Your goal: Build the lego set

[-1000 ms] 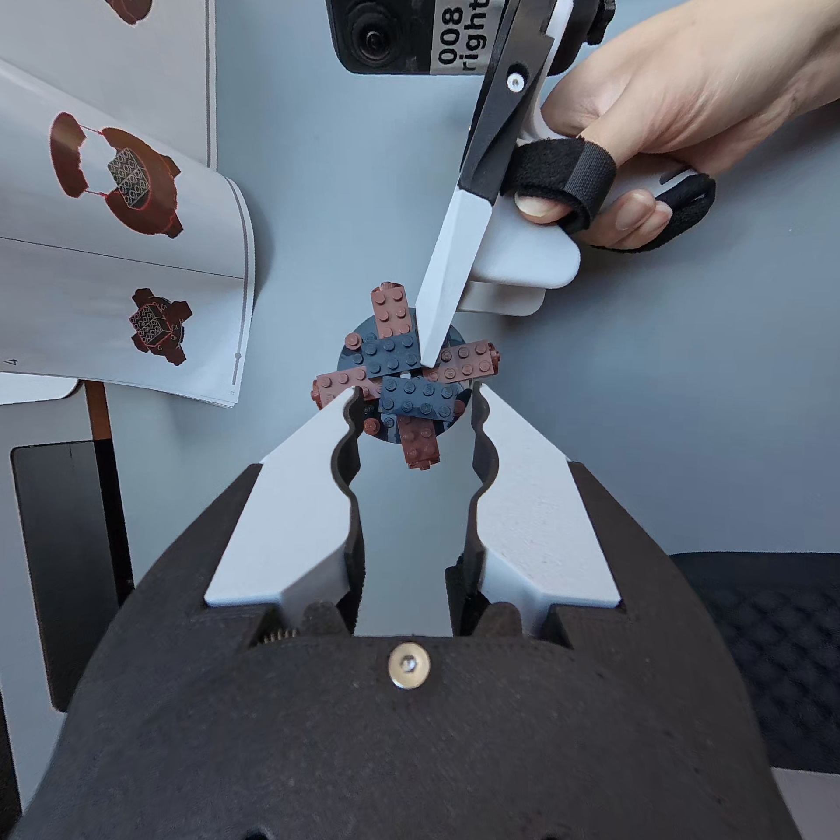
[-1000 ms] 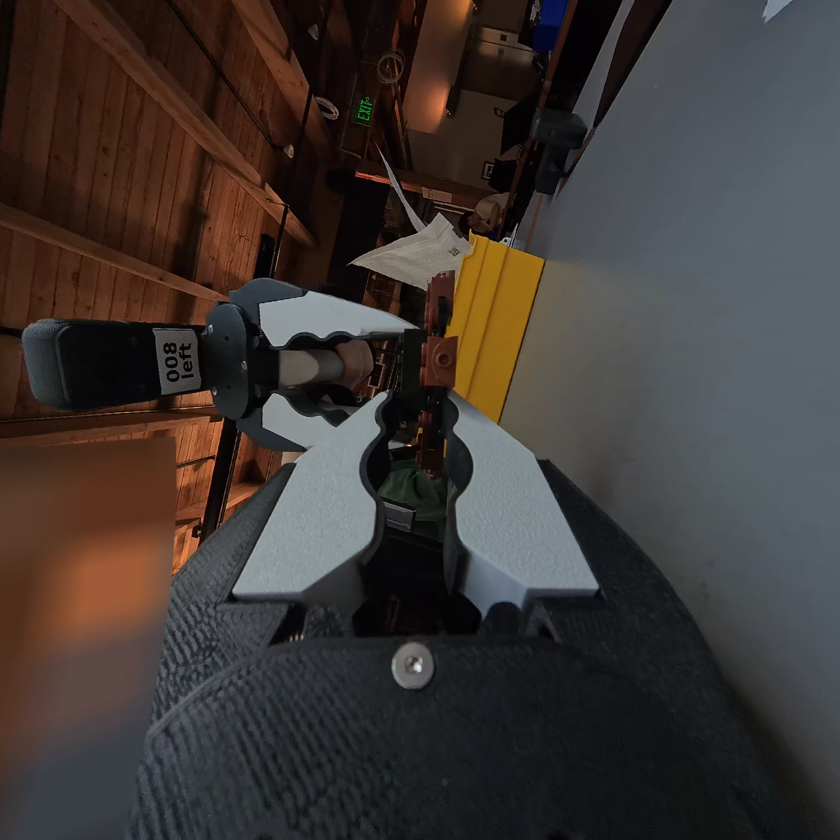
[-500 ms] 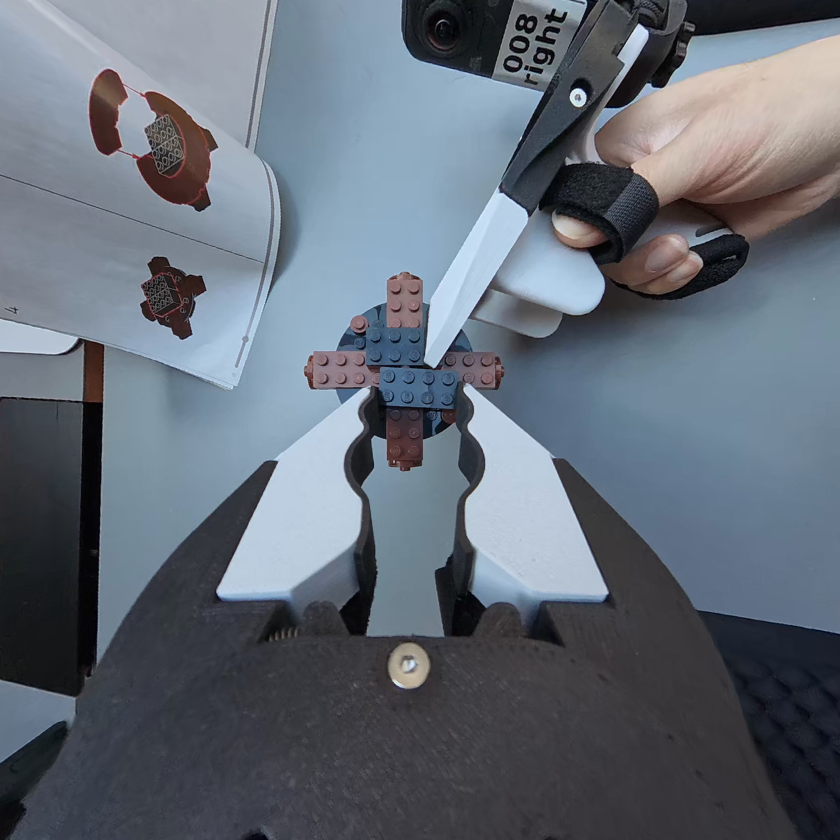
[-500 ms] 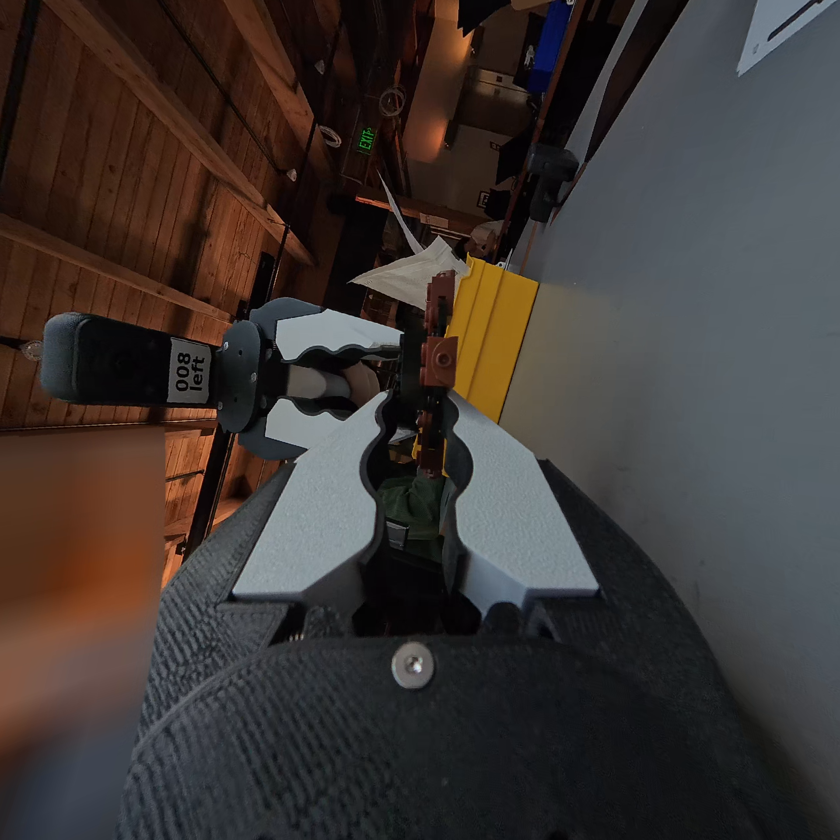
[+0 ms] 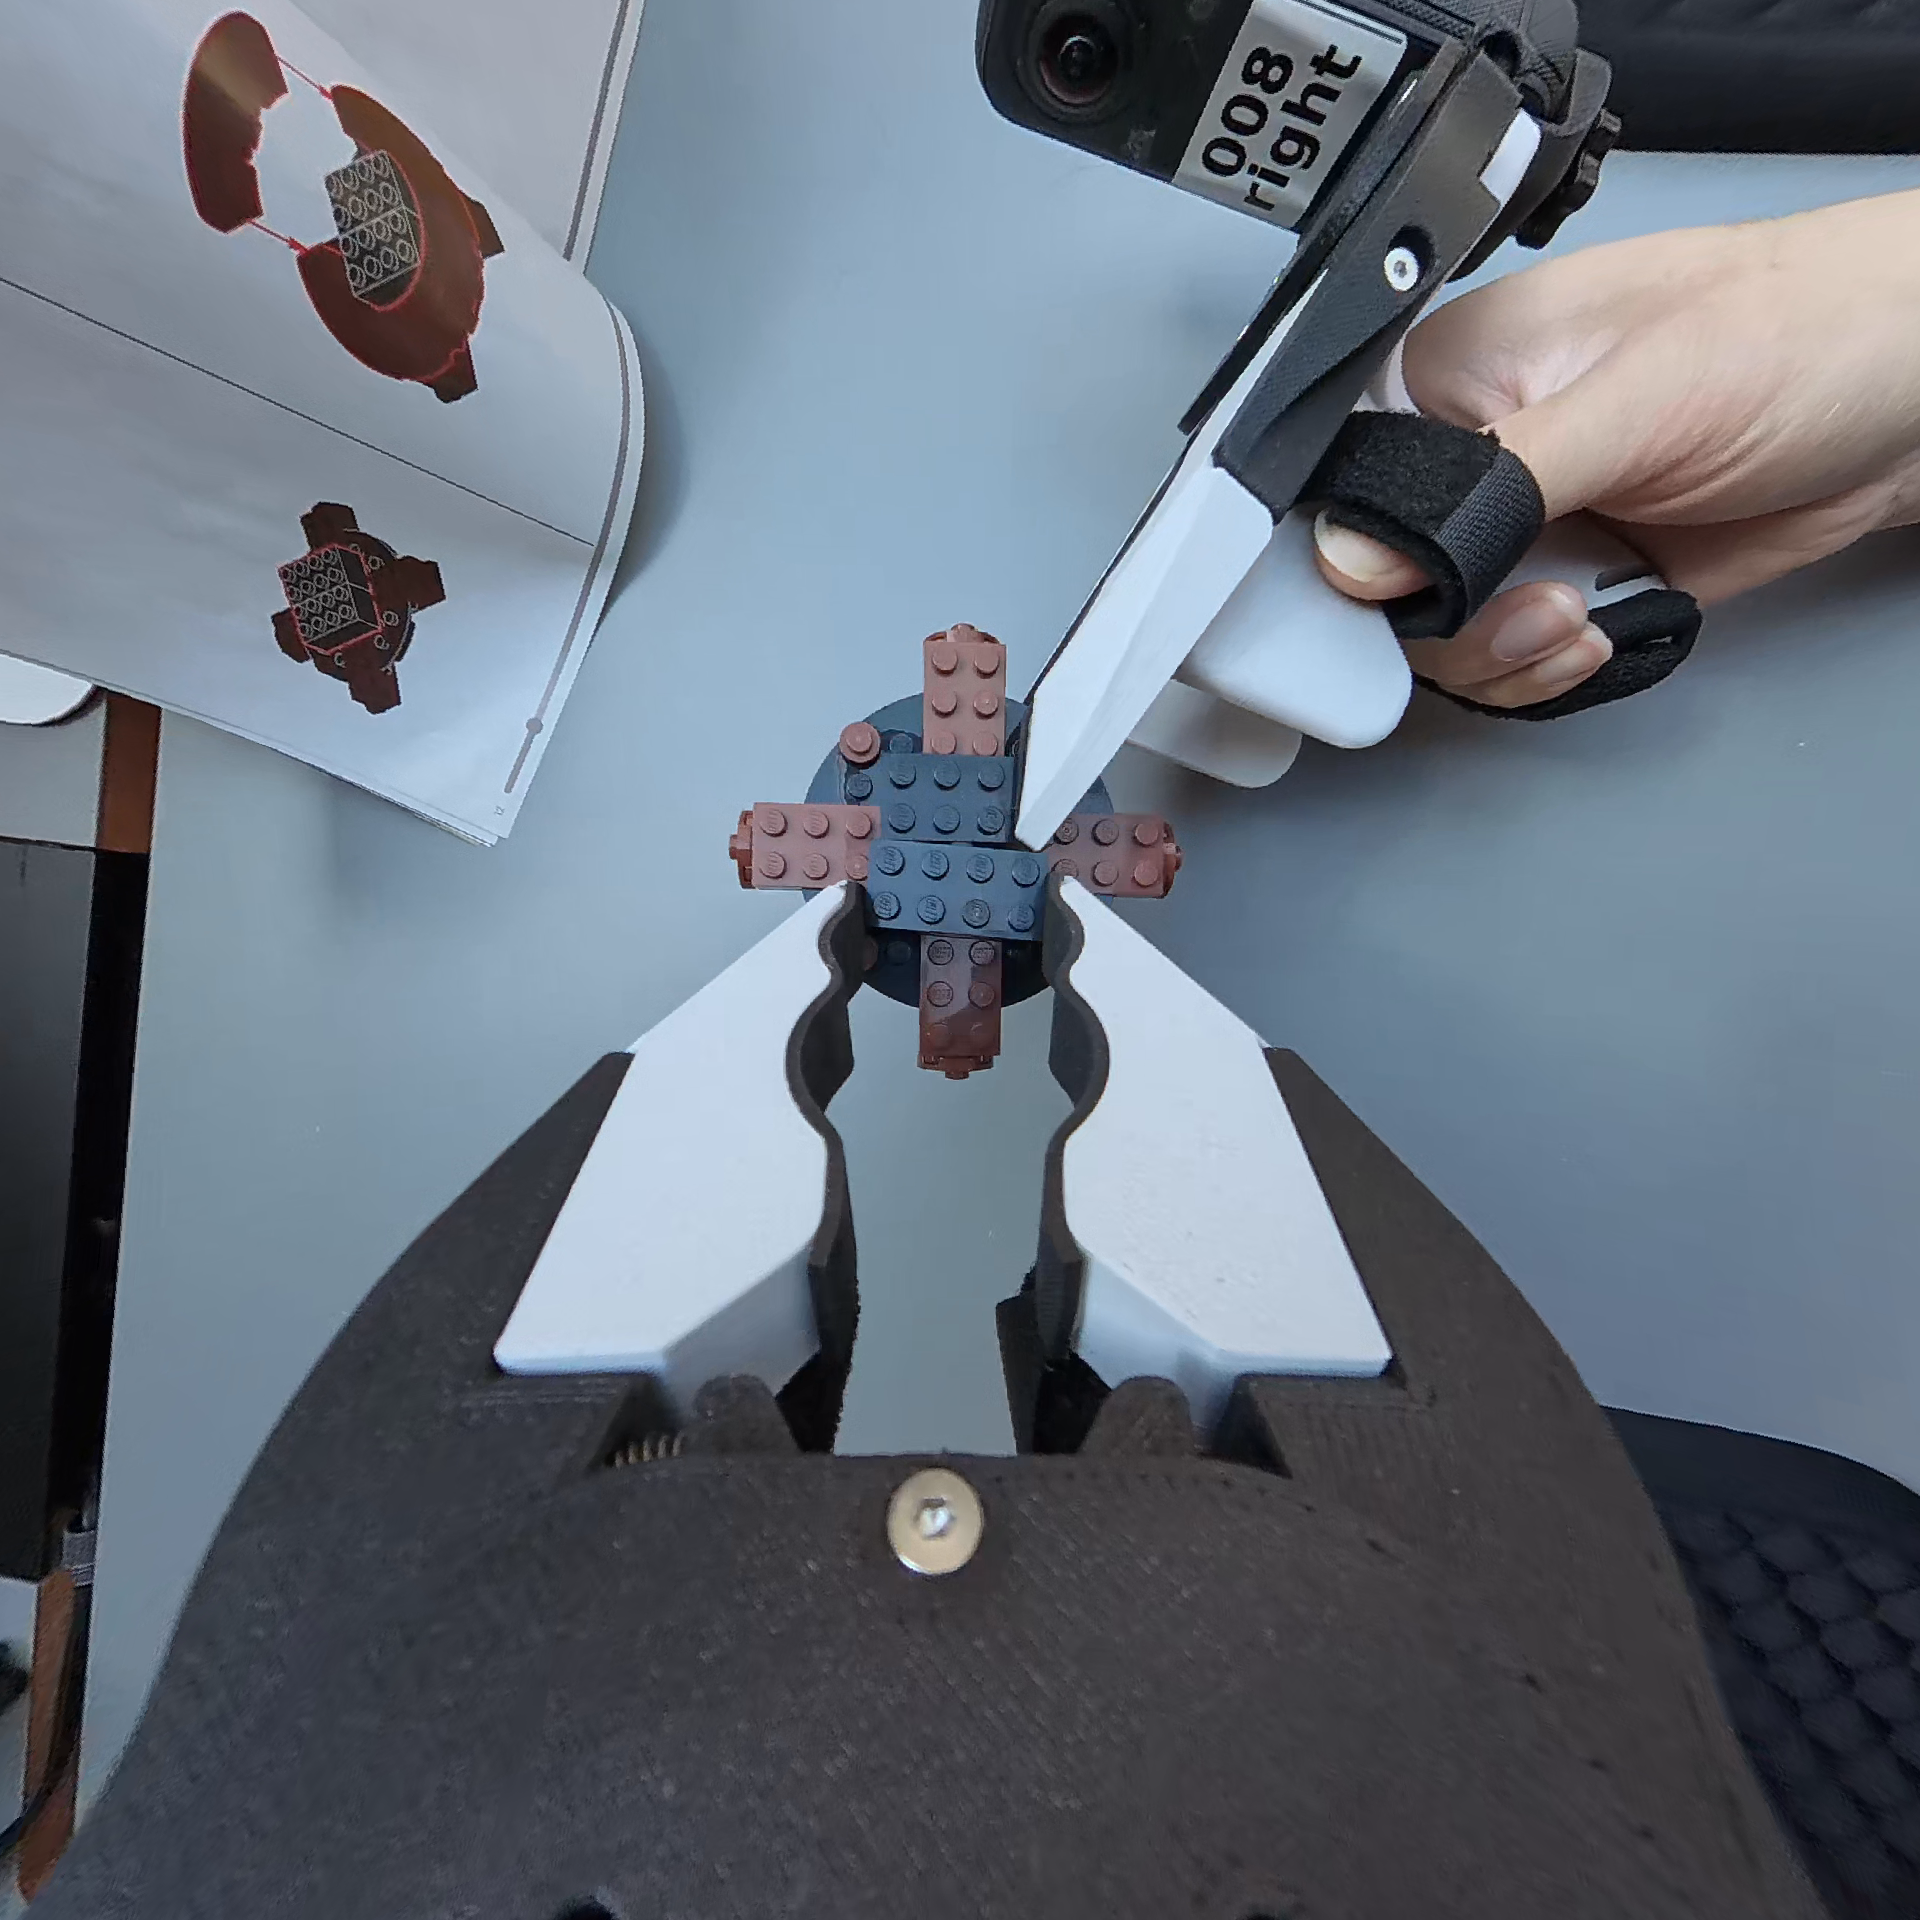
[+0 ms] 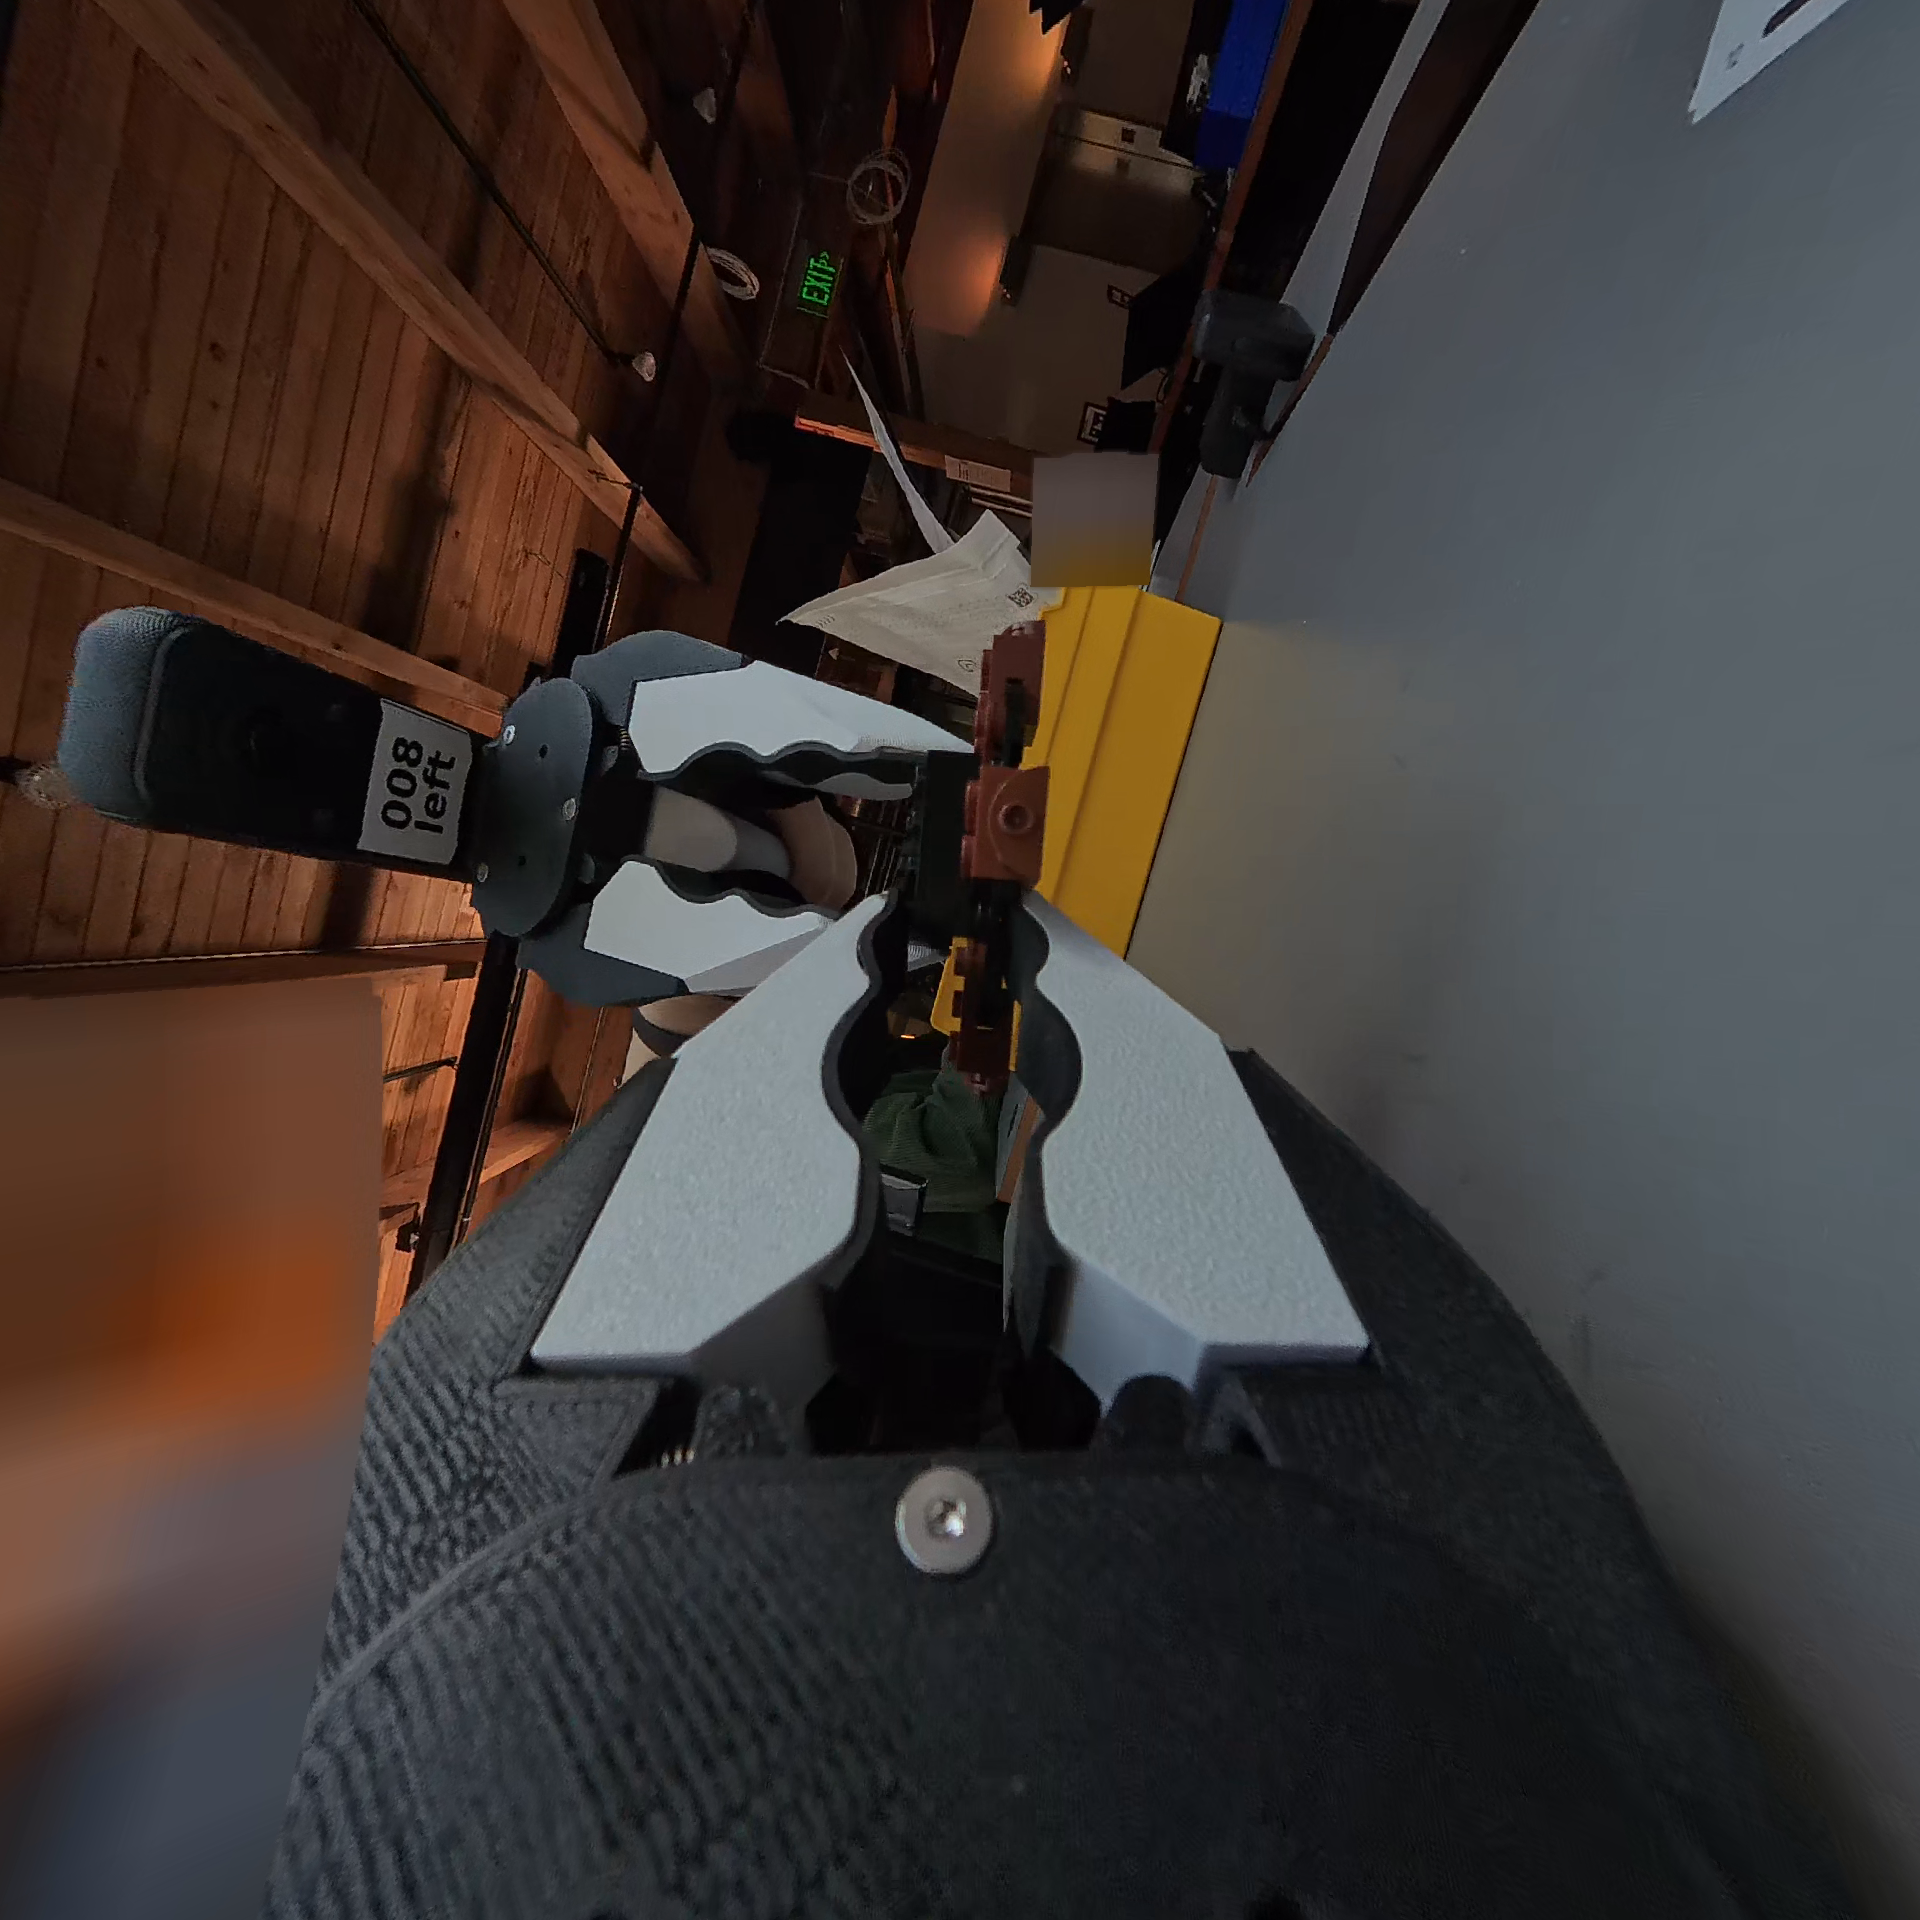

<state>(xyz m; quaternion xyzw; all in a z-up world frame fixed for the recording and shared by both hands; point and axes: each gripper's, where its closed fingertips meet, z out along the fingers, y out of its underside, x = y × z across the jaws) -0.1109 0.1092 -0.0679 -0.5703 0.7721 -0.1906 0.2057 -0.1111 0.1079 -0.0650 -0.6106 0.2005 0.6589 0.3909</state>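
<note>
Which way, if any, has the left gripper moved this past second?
Yes. The left gripper closed inward onto the lego model and twisted anticlockwise: the fixed instruction booklet lies steeper in its view.

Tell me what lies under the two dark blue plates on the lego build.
Under the two dark blue plates lie four reddish-brown plates arranged as a cross on a dark round base. Where the cross arms meet is covered by the blue plates and cannot be seen.
</note>
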